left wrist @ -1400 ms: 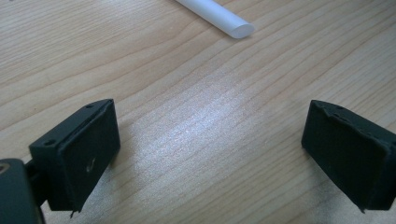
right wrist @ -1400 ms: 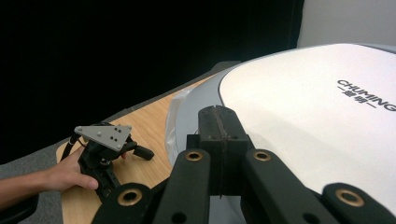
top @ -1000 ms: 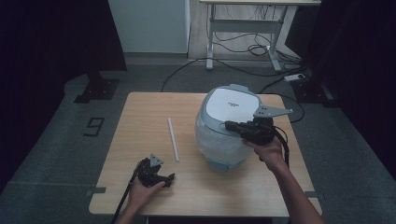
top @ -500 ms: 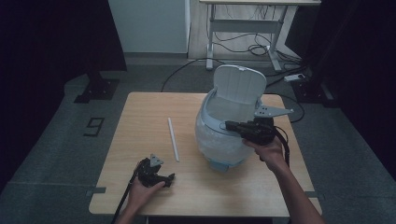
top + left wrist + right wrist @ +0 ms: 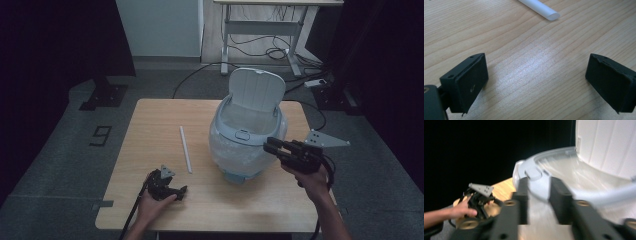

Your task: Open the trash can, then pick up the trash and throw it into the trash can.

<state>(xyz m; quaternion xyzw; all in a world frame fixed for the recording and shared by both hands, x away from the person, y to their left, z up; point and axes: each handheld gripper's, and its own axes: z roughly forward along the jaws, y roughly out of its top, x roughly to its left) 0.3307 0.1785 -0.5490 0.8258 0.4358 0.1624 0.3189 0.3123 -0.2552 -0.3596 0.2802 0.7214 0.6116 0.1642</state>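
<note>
A pale blue rice cooker (image 5: 240, 150) stands on the wooden table (image 5: 150, 120) with its lid (image 5: 257, 90) raised upright at the back. My right gripper (image 5: 270, 145) hovers at the cooker's near right side, pointing left at it. Its jaws have just been opening and stand apart with nothing gripped. In the blurred right gripper view, the right gripper (image 5: 537, 202) faces the cooker's rim and front latch (image 5: 534, 173). My left gripper (image 5: 178, 192) rests on the table at the front left. In the left gripper view it (image 5: 536, 80) is open over bare wood.
A thin white stick (image 5: 185, 149) lies on the table left of the cooker, its end (image 5: 544, 11) just beyond the left jaws. Behind the table stand a desk frame (image 5: 260, 40) and floor cables. Dark curtains hang on both sides.
The cooker's lid has swung from closed to upright. My right gripper has drawn back from the cooker's top to its right side, and its jaws have parted. The left gripper has stayed put.
</note>
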